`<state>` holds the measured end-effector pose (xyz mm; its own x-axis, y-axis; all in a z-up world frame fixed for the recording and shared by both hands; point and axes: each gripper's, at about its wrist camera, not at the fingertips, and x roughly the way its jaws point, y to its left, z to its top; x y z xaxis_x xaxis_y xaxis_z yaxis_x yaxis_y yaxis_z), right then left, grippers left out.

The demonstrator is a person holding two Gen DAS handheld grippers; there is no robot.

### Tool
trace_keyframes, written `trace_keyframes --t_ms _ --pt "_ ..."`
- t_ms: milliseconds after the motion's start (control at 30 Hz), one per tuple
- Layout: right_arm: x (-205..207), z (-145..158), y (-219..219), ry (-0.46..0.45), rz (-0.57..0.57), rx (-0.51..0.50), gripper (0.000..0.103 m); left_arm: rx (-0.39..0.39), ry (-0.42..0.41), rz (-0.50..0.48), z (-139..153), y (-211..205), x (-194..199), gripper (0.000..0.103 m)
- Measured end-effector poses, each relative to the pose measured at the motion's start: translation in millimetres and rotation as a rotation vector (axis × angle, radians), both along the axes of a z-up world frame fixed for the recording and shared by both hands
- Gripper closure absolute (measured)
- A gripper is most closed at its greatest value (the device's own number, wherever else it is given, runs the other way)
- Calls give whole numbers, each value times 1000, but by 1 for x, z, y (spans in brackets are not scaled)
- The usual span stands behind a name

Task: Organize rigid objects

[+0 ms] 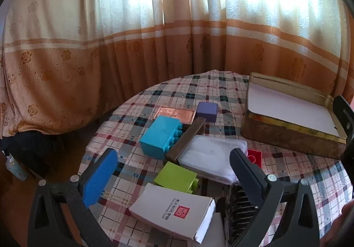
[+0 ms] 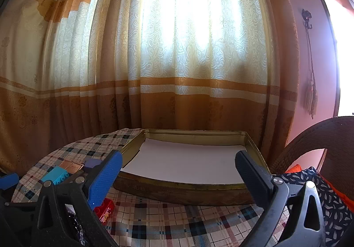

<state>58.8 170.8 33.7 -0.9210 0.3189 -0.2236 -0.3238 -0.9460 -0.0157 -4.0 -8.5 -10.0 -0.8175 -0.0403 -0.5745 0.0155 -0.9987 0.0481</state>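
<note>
Curtains [image 2: 177, 58] covered the window behind a plaid-clothed table [image 2: 177, 224]. Tin [image 2: 188, 189] lay at its far right; blocks [image 1: 160, 134] and boxes [image 1: 172, 209] clustered left of it. Left gripper [image 1: 172, 171] and right gripper [image 2: 179, 171] hovered spread, holding nothing.

Tin [image 1: 287, 136] sits right of the blocks [image 1: 160, 135].

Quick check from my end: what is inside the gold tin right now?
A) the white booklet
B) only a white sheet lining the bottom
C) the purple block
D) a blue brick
B: the gold tin holds only a white sheet; the blue brick, purple block and white booklet all lie outside it on the tablecloth.
</note>
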Motion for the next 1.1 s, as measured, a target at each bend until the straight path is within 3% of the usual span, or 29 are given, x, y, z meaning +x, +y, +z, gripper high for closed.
trace_keyframes --t_ms 967,1100 --pt "1 1 1 -1 0 -1 0 30 -36 6 -5 -2 -1 0" --pt "1 1 1 -1 0 0 0 45 56 19 9 -7 4 1"
